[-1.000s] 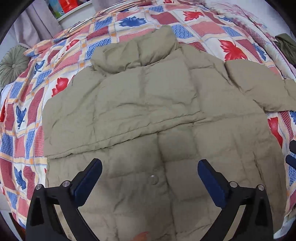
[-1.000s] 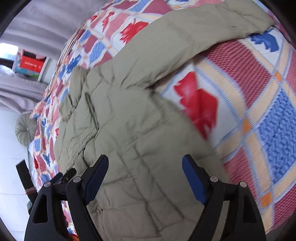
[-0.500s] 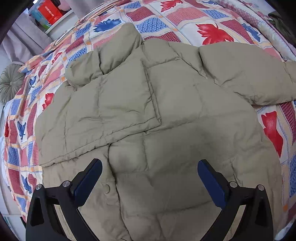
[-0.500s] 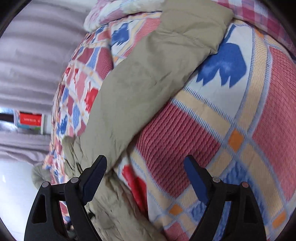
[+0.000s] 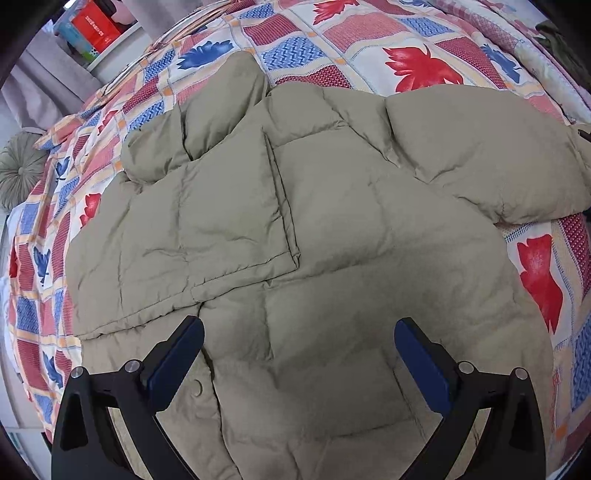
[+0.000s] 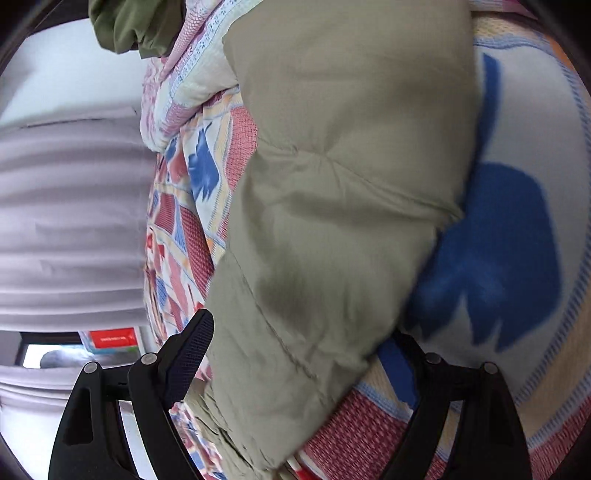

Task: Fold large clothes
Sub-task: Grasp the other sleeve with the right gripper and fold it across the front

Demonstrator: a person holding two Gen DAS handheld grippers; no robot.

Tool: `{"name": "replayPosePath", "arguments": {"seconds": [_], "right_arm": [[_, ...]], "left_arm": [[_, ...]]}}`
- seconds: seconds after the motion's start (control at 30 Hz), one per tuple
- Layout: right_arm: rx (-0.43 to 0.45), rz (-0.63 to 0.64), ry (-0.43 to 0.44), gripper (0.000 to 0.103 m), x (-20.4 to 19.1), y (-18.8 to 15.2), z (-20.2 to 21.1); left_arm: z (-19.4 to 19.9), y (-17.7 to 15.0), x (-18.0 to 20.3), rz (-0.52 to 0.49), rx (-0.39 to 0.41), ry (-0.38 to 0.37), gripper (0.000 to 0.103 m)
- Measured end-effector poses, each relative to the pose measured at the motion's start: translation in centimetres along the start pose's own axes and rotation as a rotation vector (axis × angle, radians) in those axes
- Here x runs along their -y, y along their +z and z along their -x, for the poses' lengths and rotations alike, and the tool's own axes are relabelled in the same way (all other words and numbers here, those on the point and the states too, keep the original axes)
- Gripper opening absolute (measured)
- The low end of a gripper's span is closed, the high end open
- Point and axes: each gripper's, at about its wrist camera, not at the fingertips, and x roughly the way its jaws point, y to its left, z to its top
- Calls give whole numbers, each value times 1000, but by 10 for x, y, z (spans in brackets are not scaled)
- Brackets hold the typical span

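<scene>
A khaki puffer jacket point(image 5: 351, 229) lies spread on a bed quilt point(image 5: 424, 66) patterned with red and blue leaves. One sleeve is folded across its chest point(image 5: 207, 229); the other sleeve point(image 5: 480, 155) stretches out to the right. My left gripper point(image 5: 299, 350) hangs open over the jacket's lower body, nothing between its fingers. In the right wrist view that outstretched sleeve point(image 6: 332, 203) fills the frame. My right gripper point(image 6: 295, 354) is low and close over it, standing open, with the puffy sleeve lying between the two blue pads point(image 6: 192, 350).
A round green cushion point(image 5: 18, 177) sits at the bed's left edge, and a shelf with a red box point(image 5: 96, 29) stands behind it. Grey curtains point(image 6: 74, 221) hang beyond the bed. A dark green garment point(image 6: 125, 26) and a rolled blanket point(image 6: 184, 74) lie past the sleeve's end.
My left gripper slid right across the jacket, then held still. My right gripper rolled and travelled from the jacket's body out along the sleeve, dropping close onto it.
</scene>
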Motion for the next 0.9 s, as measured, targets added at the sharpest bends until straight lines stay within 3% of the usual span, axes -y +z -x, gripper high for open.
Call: {"name": "replayPosePath", "arguments": {"seconds": [0.07, 0.13, 0.17, 0.2, 0.4, 0.57, 0.73, 0.9], "right_arm": [[-13, -23, 20, 85, -1, 5, -3], [-42, -58, 47, 61, -1, 7, -8], [-69, -72, 61, 26, -1, 8, -12], [-89, -76, 74, 8, -1, 8, -15], [-87, 32, 139, 8, -42, -5, -10], [-139, 219, 197, 8, -110, -41, -12], [-214, 466, 229, 8, -190, -116, -28], [-302, 777, 160, 8, -246, -237, -65]], "left_arm": [[0, 0, 0, 1, 1, 0, 103], [1, 1, -1, -1, 7, 4, 103], [2, 1, -2, -1, 11, 5, 103], [3, 1, -4, 0, 14, 3, 103], [8, 0, -21, 11, 32, -12, 103], [13, -2, -60, 85, 61, -68, 103], [21, -9, -125, 206, 128, -107, 103], [10, -28, -199, 298, 127, -73, 103]]}}
